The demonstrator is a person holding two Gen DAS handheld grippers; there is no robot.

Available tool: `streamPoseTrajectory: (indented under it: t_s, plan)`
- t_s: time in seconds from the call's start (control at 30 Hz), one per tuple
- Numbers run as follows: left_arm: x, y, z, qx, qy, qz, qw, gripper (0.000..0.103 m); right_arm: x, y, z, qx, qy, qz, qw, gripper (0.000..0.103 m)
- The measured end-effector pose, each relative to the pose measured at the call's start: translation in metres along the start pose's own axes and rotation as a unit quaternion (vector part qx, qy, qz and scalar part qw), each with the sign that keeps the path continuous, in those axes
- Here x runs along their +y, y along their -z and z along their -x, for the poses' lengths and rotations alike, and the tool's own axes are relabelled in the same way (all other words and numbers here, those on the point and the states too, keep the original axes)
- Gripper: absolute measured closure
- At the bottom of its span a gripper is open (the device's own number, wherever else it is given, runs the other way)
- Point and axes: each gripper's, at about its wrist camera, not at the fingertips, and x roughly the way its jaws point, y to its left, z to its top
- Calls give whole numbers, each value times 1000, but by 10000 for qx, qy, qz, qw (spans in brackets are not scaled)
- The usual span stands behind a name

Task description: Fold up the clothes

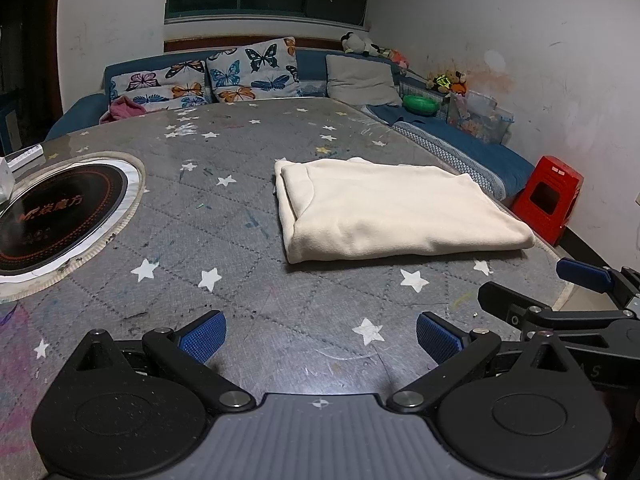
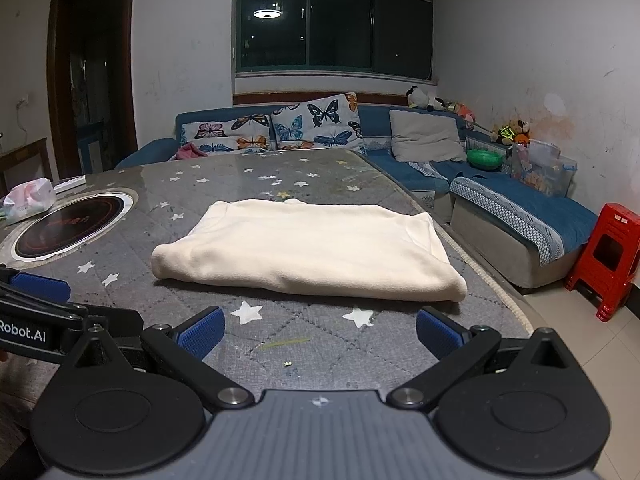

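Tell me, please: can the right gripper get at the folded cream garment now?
Probably yes. The right gripper is open and empty, and only bare table cover lies between it and the garment's near edge.

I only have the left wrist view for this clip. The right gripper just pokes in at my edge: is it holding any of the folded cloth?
Observer: No. The right gripper is open and empty, short of the folded cloth.
Reviewer: What is the white thing cut off at my left edge?
Observer: A tissue pack lying on the table beside the round cooktop.
Reviewer: And the dark area left of the sofa?
Observer: A doorway with a brown wooden frame.
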Motion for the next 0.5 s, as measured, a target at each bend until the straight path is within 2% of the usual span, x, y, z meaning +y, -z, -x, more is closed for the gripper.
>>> streamPoseTrajectory:
  t_s: [0.5]
  plan:
    - [-2, -1, -2, 21, -15, -68, 10000, 0, -3, 1, -1, 7, -28, -48, 10000, 0]
